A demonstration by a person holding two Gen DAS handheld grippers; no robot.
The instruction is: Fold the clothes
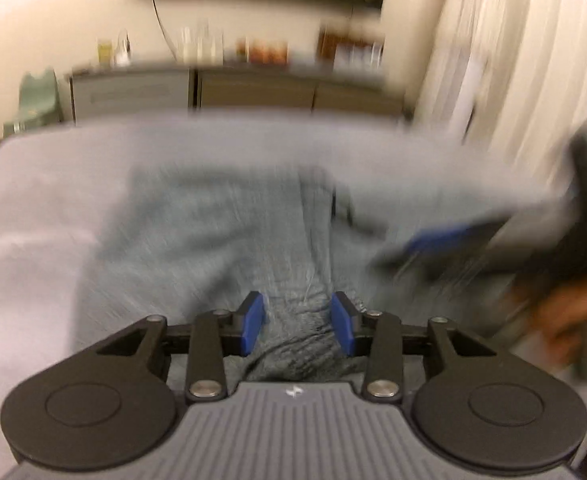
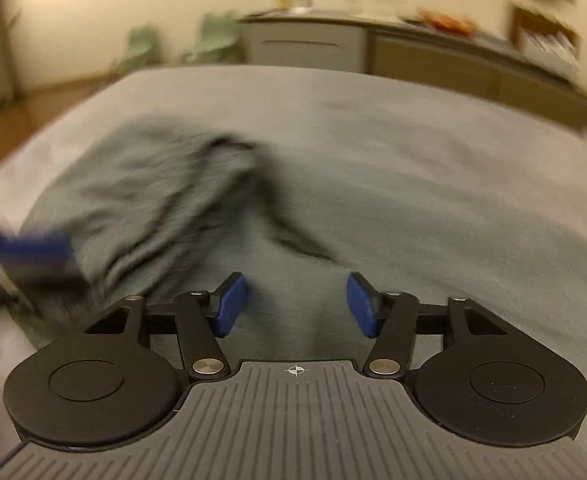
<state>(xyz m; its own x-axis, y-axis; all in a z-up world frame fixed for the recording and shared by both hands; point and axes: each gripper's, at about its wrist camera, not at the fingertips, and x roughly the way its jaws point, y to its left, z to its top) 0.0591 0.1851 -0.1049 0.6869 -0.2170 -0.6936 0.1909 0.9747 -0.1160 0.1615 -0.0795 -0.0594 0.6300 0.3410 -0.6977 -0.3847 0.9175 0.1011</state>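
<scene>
Now my left gripper (image 1: pixel 298 326) hangs with jaws apart over the grey garment (image 1: pixel 213 232), gripping nothing. My right gripper (image 2: pixel 297 306) gapes too, the garment heaped at ten o'clock on the grey-sheeted bed (image 2: pixel 453 168).

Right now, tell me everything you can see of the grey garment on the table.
The grey garment is soft, knit-looking cloth, heathered grey-green, lying rumpled on the pale table cover. Folds and a dark ridge run across it. It is blurred, so its type is unclear. In the left wrist view it bunches between the open left gripper without visible clamping. The right gripper hangs open beside it.
</scene>
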